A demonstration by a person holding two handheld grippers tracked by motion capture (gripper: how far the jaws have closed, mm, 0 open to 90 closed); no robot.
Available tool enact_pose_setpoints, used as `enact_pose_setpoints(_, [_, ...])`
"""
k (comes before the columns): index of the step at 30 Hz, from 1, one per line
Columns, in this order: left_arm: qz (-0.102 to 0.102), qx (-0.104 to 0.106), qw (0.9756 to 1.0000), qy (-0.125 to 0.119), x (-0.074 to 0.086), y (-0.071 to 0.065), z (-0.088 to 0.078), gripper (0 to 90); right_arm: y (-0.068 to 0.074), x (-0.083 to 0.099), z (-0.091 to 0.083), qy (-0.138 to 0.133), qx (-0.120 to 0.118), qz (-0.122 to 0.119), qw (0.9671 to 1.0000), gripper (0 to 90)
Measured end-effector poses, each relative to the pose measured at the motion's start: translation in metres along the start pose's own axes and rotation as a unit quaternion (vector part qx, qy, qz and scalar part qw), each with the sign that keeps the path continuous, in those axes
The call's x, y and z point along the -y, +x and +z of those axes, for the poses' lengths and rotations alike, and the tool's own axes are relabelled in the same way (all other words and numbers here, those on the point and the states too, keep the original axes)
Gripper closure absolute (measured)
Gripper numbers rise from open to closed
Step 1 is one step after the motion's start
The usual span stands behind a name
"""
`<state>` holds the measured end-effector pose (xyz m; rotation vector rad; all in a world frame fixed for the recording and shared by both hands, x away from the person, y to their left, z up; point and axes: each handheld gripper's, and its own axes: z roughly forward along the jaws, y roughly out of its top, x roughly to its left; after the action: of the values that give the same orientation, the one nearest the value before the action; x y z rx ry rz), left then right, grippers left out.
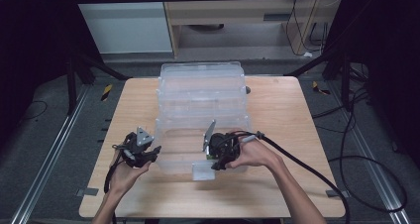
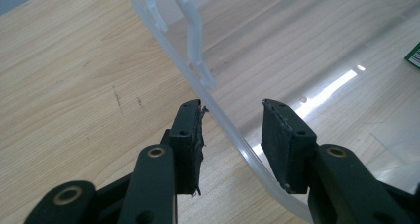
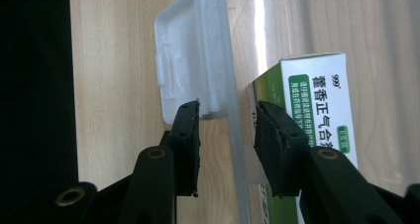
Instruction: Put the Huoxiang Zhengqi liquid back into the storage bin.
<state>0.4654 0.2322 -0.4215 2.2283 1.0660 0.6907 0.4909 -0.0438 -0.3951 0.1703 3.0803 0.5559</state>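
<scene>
Clear plastic bin (image 1: 200, 92) sits mid-tabletop (image 1: 282, 115), its near rim between both my claws. My left claw (image 2: 233, 130) straddles the left rim, parted and not pinching. My right claw (image 3: 228, 135) straddles the front wall by the latch tab (image 3: 190, 50), with a green-and-white medicine box (image 3: 317, 100) inside just beyond one pad; I see no squeeze yet. I'd seat both pads squarely on the wall, clear of the box, before clamping.
</scene>
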Motion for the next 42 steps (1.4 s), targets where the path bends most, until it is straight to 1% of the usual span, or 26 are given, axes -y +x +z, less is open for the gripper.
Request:
enact_pose_setpoints(3, [-0.001, 0.001, 1.0, 0.0, 0.0, 0.0, 0.0, 59.0, 0.0, 0.0, 0.0, -0.002, -0.002, -0.005, 1.0, 63.1])
enact_pose_setpoints(4, [-0.001, 0.0, 1.0, 0.0, 0.0, 0.0, 0.0, 59.0, 0.001, 0.0, 0.001, 0.001, -0.006, -0.003, 1.0, 62.9])
enact_pose_setpoints(5, [-0.001, 0.0, 1.0, 0.0, 0.0, 0.0, 0.0, 59.1, 0.002, 0.0, 0.002, 0.004, -0.007, -0.008, 0.9999, 63.2])
enact_pose_setpoints(7, [0.0, 0.0, 1.0, 0.0, 0.0, 0.0, 0.0, 59.1, 0.002, -0.001, 0.005, 0.012, -0.009, -0.009, 0.9999, 63.8])
enact_pose_setpoints(10, [0.0, 0.0, 1.0, -0.001, 0.0, 0.0, 0.0, 59.1, 0.001, -0.001, 0.008, 0.013, -0.014, -0.008, 0.9998, 65.2])
enact_pose_setpoints(12, [-0.001, 0.001, 1.0, -0.001, 0.0, 0.001, 0.0, 59.0, 0.001, -0.001, 0.008, 0.014, -0.017, -0.001, 0.9998, 65.2])
enact_pose_setpoints(19, [-0.001, 0.0, 1.0, 0.0, 0.0, 0.0, 0.0, 59.0, 0.001, -0.001, 0.008, 0.013, -0.016, -0.003, 0.9998, 65.8])
enact_pose_setpoints(22, [-0.001, 0.001, 1.0, -0.001, -0.001, 0.0, 0.0, 58.8, 0.001, -0.001, 0.007, 0.013, -0.015, 0.0, 0.9998, 66.2])
enact_pose_setpoints(23, [-0.001, 0.0, 1.0, -0.002, -0.001, 0.0, -0.001, 58.4, 0.001, -0.001, 0.007, 0.014, -0.015, -0.005, 0.9998, 66.2])
enact_pose_setpoints(25, [0.001, 0.002, 1.0, -0.004, -0.001, 0.001, -0.002, 57.6, 0.001, -0.001, 0.007, 0.015, -0.014, -0.004, 0.9998, 66.3])
enact_pose_setpoints(27, [-0.001, 0.004, 0.9999, -0.01, -0.002, 0.002, -0.004, 57.4, 0.0, -0.001, 0.007, 0.012, -0.017, -0.004, 0.9998, 66.5])
enact_pose_setpoints(29, [-0.002, 0.002, 0.9999, -0.016, -0.003, 0.004, -0.009, 56.9, 0.0, -0.001, 0.007, 0.012, -0.018, -0.004, 0.9998, 66.9])
enact_pose_setpoints(35, [-0.007, -0.001, 0.9992, -0.039, -0.006, 0.01, -0.023, 56.4, 0.0, -0.001, 0.005, 0.011, -0.016, -0.002, 0.9998, 67.8])
enact_pose_setpoints(40, [-0.004, -0.002, 0.9988, -0.05, -0.01, 0.015, -0.029, 55.7, 0.0, -0.001, 0.005, 0.009, -0.017, -0.002, 0.9998, 68.1])
enact_pose_setpoints(42, [-0.001, 0.001, 0.9984, -0.056, -0.012, 0.017, -0.031, 55.1, 0.0, -0.001, 0.005, 0.01, -0.018, -0.002, 0.9998, 68.2])
